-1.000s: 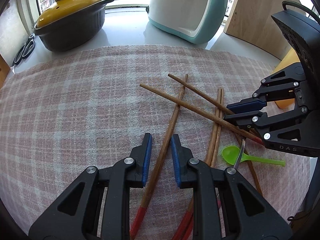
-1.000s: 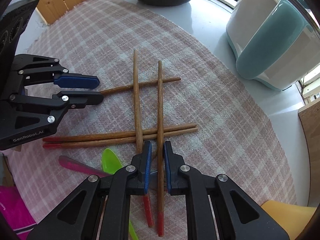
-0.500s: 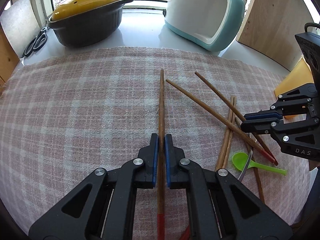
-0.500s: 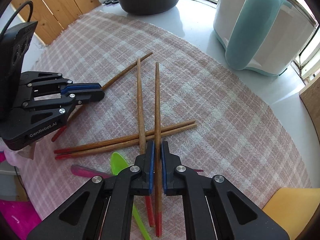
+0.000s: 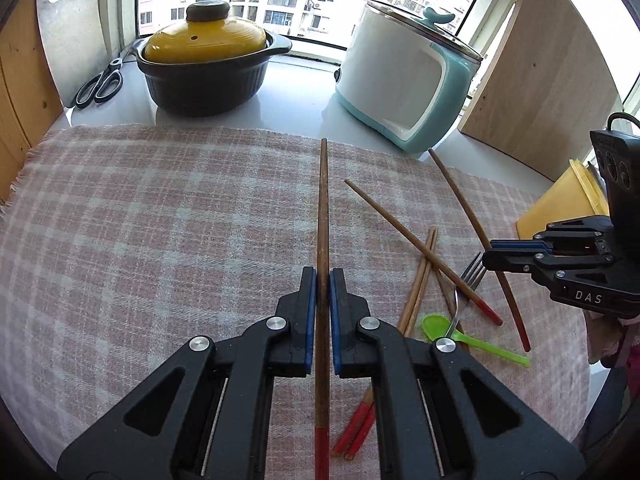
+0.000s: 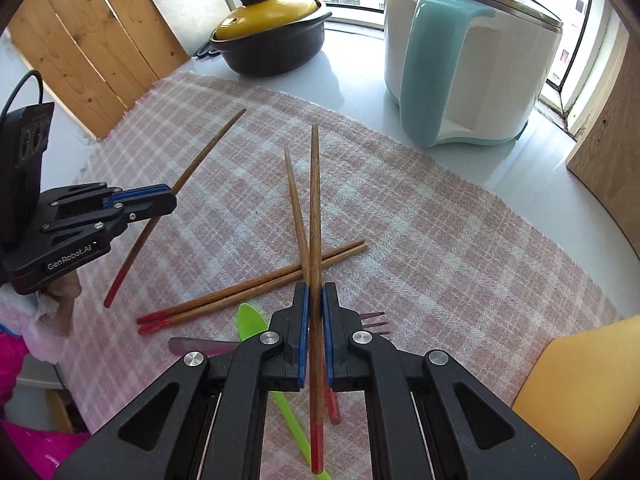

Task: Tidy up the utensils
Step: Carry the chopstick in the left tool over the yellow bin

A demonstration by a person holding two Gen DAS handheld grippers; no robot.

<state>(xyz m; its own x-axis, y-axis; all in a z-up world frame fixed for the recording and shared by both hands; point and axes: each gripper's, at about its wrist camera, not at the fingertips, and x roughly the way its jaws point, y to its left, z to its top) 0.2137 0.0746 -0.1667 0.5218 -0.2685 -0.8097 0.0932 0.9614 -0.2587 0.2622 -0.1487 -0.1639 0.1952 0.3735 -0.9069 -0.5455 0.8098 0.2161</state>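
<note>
Plaid cloth (image 5: 160,208): covers the desk under the utensils
Left hand-held gripper (image 5: 322,276): clamped on one red-tipped chopstick (image 5: 323,216), lifted off the cloth
Right hand-held gripper (image 6: 313,292): clamped on another chopstick (image 6: 315,200)
Loose chopstick pair (image 6: 256,286): crossed on the cloth
Green spoon (image 5: 440,326): beside the fork (image 5: 466,284)

A home kitchen: casserole pot (image 5: 208,68), electric cooker (image 5: 404,80), windowsill counter (image 5: 296,92)

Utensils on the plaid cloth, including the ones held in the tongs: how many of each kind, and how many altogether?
Chopsticks: 5
Green spoon: 1
Fork: 1
Total: 7
</note>
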